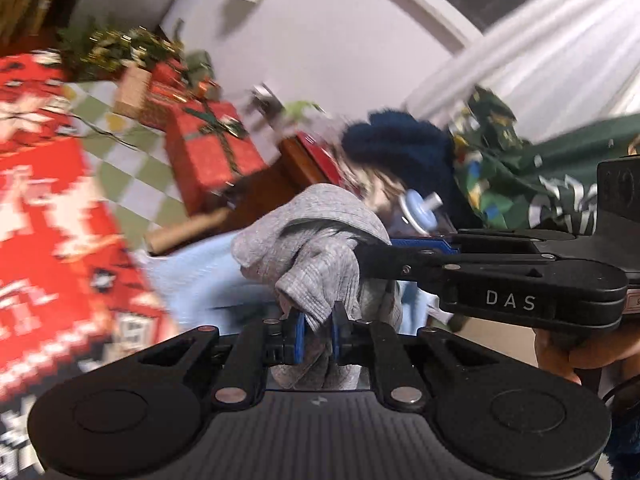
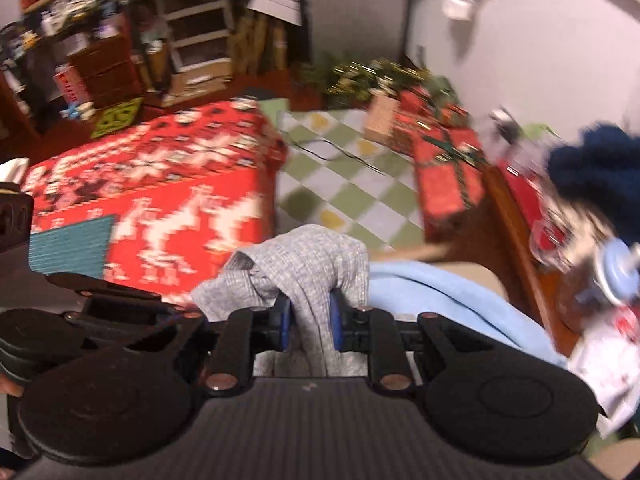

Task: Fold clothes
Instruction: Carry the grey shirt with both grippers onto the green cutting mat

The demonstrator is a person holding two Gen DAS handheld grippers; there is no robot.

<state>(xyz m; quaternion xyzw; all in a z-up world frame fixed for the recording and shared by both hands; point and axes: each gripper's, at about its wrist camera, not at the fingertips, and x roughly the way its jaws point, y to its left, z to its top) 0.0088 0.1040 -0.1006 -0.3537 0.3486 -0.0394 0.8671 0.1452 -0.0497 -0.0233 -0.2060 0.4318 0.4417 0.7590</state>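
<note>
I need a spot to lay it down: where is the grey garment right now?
The grey garment hangs bunched between both grippers, left gripper and right gripper, above the light blue cloth.

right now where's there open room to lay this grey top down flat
The broad red patterned cover looks the barest surface, apart from the teal cloth at its near edge. The checked floor between that cover and the red gift box is also open. The right side is crowded. Both grippers hold the grey garment.

Red patterned blanket, teal cloth lying on it
</note>
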